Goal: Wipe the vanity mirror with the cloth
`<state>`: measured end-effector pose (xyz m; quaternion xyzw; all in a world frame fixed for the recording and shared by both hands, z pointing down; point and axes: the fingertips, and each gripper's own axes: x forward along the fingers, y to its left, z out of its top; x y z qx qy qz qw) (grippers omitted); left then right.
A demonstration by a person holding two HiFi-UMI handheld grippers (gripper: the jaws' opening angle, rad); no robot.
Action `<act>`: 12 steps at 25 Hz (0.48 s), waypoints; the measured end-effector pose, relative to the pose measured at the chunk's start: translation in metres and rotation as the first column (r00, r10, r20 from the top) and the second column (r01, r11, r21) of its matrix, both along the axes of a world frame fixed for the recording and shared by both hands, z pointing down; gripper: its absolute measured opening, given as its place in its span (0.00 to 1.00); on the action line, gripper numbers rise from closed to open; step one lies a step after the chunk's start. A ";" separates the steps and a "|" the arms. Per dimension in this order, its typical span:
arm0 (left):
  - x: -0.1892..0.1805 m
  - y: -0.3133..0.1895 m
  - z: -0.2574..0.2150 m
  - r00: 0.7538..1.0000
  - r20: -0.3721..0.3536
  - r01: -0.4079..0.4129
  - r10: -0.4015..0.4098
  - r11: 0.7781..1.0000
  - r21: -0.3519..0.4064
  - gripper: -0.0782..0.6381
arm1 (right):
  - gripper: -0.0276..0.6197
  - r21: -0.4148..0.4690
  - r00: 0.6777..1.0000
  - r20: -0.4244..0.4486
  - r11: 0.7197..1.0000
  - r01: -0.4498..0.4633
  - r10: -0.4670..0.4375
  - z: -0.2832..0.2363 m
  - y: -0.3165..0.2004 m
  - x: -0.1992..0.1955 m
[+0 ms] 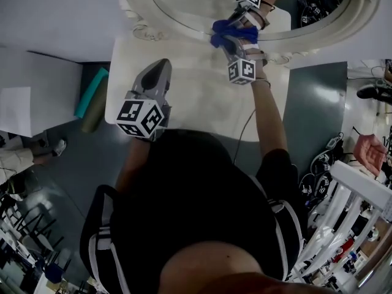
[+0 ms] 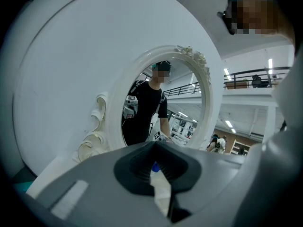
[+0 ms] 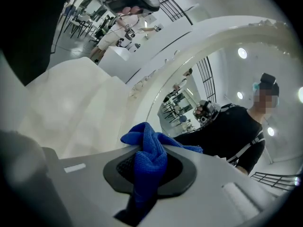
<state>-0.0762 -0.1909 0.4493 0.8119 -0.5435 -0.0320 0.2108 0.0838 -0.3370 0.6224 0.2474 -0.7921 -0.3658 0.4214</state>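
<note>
The vanity mirror (image 1: 184, 2) is an oval glass in a carved white frame, standing at the back of a white vanity table (image 1: 196, 103). My right gripper (image 1: 229, 40) is shut on a bunched blue cloth (image 1: 225, 30), which lies against the lower rim of the frame. In the right gripper view the cloth (image 3: 147, 157) fills the jaws, with the mirror (image 3: 222, 103) just ahead. My left gripper (image 1: 160, 67) hovers over the table's left part, jaws together and nothing held. The left gripper view faces the mirror (image 2: 163, 103) from farther back.
A teal roll (image 1: 92, 90) lies on the dark floor left of the table, beside a white block (image 1: 30, 97). Another person's hand (image 1: 370, 152) and a white rack (image 1: 349, 213) are at the right. A thin cable hangs under my right arm.
</note>
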 end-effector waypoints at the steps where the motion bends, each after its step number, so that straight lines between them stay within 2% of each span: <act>1: 0.001 0.002 0.000 1.000 -0.001 -0.002 0.002 1.000 0.002 0.12 | 0.11 -0.014 1.000 0.005 1.000 -0.008 0.008 0.001 -0.001 0.001; 5: 0.000 0.016 -0.002 1.000 -0.005 -0.008 0.008 1.000 0.012 0.12 | 0.12 -0.086 0.997 0.071 0.996 -0.011 0.018 0.001 0.008 -0.001; 7: -0.002 0.022 -0.004 1.000 -0.006 -0.009 0.010 1.000 0.015 0.12 | 0.12 -0.103 0.984 0.180 0.995 0.011 0.007 -0.013 0.022 -0.007; 8: -0.003 0.024 -0.005 1.000 -0.011 -0.011 0.011 1.000 0.018 0.12 | 0.12 -0.103 0.967 0.255 0.995 0.019 0.007 -0.026 0.029 -0.010; 10: -0.005 0.023 -0.010 1.000 -0.025 -0.015 0.016 1.000 0.027 0.12 | 0.12 -0.092 0.906 0.424 0.996 0.016 0.025 -0.059 0.039 -0.014; 12: -0.005 0.021 -0.016 0.999 -0.035 -0.022 0.023 0.999 0.042 0.12 | 0.12 -0.088 0.803 0.594 0.996 0.000 0.052 -0.093 0.047 -0.014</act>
